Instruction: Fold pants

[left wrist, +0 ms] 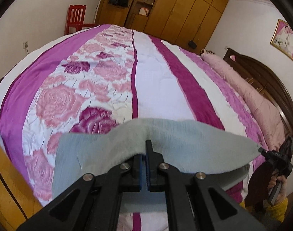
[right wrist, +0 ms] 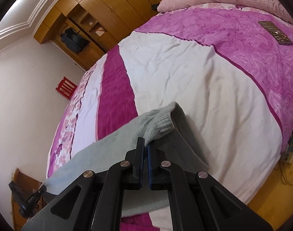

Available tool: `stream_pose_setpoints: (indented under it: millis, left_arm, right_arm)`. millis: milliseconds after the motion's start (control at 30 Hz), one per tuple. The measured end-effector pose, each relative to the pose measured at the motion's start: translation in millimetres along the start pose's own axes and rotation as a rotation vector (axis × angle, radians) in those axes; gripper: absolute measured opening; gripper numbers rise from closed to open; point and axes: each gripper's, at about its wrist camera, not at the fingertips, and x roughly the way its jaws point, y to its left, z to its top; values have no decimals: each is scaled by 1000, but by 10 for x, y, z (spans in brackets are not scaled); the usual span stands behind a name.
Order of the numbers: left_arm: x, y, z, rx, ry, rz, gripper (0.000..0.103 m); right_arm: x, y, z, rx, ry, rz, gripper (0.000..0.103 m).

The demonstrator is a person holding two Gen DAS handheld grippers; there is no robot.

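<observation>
Grey fleece pants (left wrist: 185,136) hang stretched between both grippers over the near edge of the bed. My left gripper (left wrist: 146,144) is shut on one edge of the fabric, which drapes over its fingertips. In the left wrist view the right gripper (left wrist: 262,151) pinches the far right corner, held by a hand in a yellow sleeve. In the right wrist view my right gripper (right wrist: 145,141) is shut on a bunched end of the pants (right wrist: 117,140). The left gripper (right wrist: 40,189) shows at the lower left, holding the other corner.
The bed (left wrist: 156,80) carries a pink, purple and white floral quilt, with a pink bolster (left wrist: 242,88) along the dark headboard. A phone (right wrist: 274,32) lies on the quilt. A red chair (left wrist: 76,18) and wooden wardrobes (left wrist: 175,7) stand beyond. A wooden footboard (left wrist: 9,182) is at left.
</observation>
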Motion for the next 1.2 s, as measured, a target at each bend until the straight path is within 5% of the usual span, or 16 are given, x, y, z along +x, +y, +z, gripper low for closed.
stream_pose_setpoints:
  millis: [467,800,967,1200]
  left_arm:
    - [182,106,-542,-12,159,41,3]
    - [347,229,-688,-54,247,54,3]
    - [204,324,-686,-66,240,84,5]
    - [-225,627,-622,-103,167,168,9]
  right_arm:
    - [-10,-181,-378,-36,58,-94,4]
    - [245,-329,-529,-82,120,-242,6]
    - [275,-330,-533,-120,147,-300,21]
    - [2,-244,-380,-149,103,-336,24]
